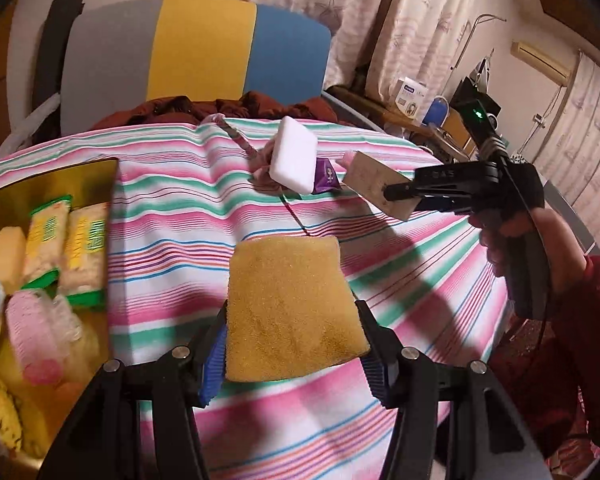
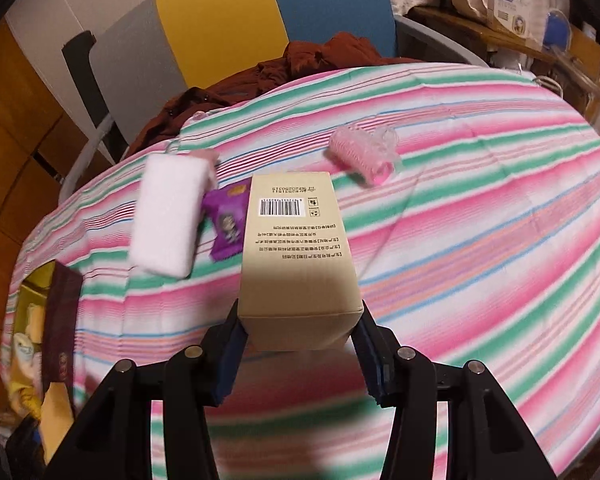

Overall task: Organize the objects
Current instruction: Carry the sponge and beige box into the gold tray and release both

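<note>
A yellow sponge [image 1: 292, 308] sat clamped between the blue-padded fingers of the left gripper [image 1: 290, 344], held above a pink, green and white striped cloth [image 1: 400, 280] covering the tabletop. The right gripper [image 2: 300, 330] had its fingers closed on the near end of a beige carton [image 2: 296, 248] with a barcode on its upper face, also lifted off the cloth; in the left wrist view a hand [image 1: 540, 248] in a red sleeve gripped that tool's handle. A white foam block [image 2: 166, 216] and a purple sachet [image 2: 228, 226] lay side by side on the cloth, just left of the carton in the right wrist view, with a pink hair roller [image 2: 360, 158] farther back to the right. At the cloth's left edge stood a gold-lined tray [image 1: 52, 180] holding green-and-yellow snack packets [image 1: 66, 248], another pink roller and what appeared to be a banana, its outline blurred. A rust-coloured garment [image 2: 300, 62] lay bunched beyond the cloth.
</note>
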